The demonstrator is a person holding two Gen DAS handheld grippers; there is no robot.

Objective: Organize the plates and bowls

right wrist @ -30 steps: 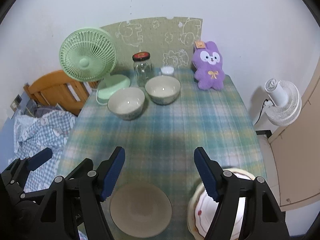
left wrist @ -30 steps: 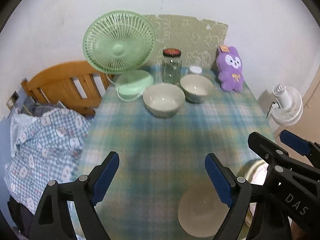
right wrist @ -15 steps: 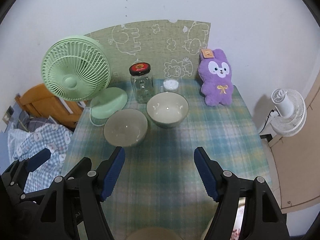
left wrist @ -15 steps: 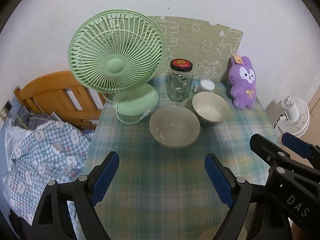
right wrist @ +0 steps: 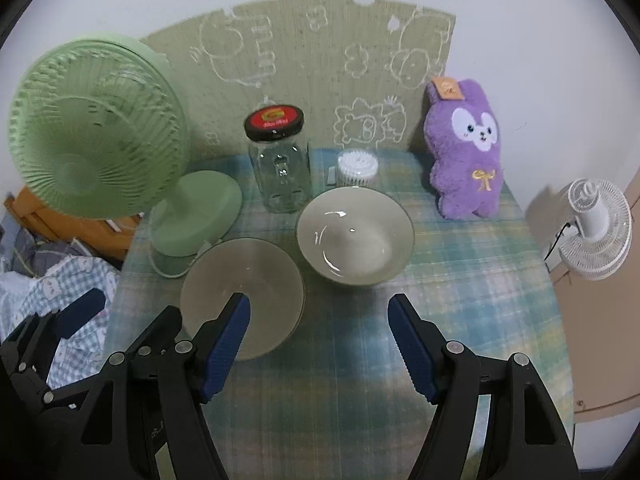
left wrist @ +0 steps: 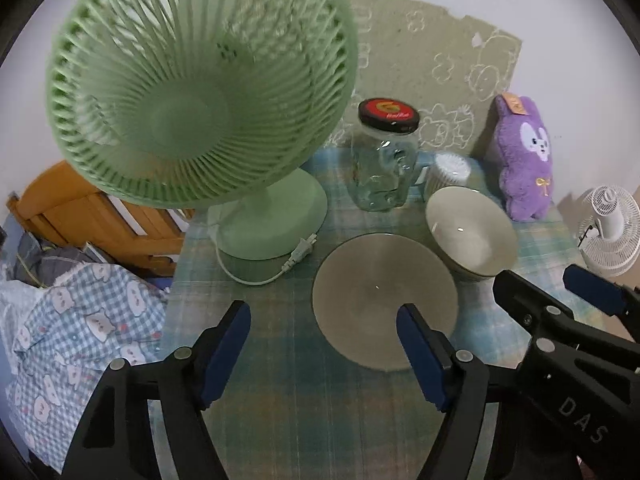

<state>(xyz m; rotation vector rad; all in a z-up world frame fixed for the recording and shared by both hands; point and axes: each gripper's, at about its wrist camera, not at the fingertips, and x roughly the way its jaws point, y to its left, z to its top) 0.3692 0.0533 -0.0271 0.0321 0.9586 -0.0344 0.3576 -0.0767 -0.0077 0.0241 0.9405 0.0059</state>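
Observation:
Two pale bowls stand side by side on the plaid tablecloth. The nearer, left bowl point(left wrist: 384, 296) point(right wrist: 244, 288) is just beyond my left gripper point(left wrist: 324, 344), which is open and empty, its right finger at the bowl's near rim. The farther, right bowl point(left wrist: 472, 232) point(right wrist: 356, 236) is ahead of my right gripper point(right wrist: 320, 332), also open and empty. The right gripper's left finger overlaps the left bowl's near rim in the right wrist view. The right gripper also shows in the left wrist view point(left wrist: 560, 304), and the left gripper in the right wrist view point(right wrist: 60, 328).
A green table fan point(left wrist: 200, 92) point(right wrist: 96, 132) with a loose cord and plug point(left wrist: 298, 256) stands at the left. A glass jar point(left wrist: 384, 160) point(right wrist: 280, 160), a white brush point(right wrist: 357, 165) and a purple plush rabbit point(right wrist: 466, 152) stand at the back. A wooden chair point(left wrist: 92, 216) is left of the table.
Both grippers have moved forward over the table toward the two bowls, which now look much larger and closer. The plates at the near edge have dropped out of view. Both grippers stay open.

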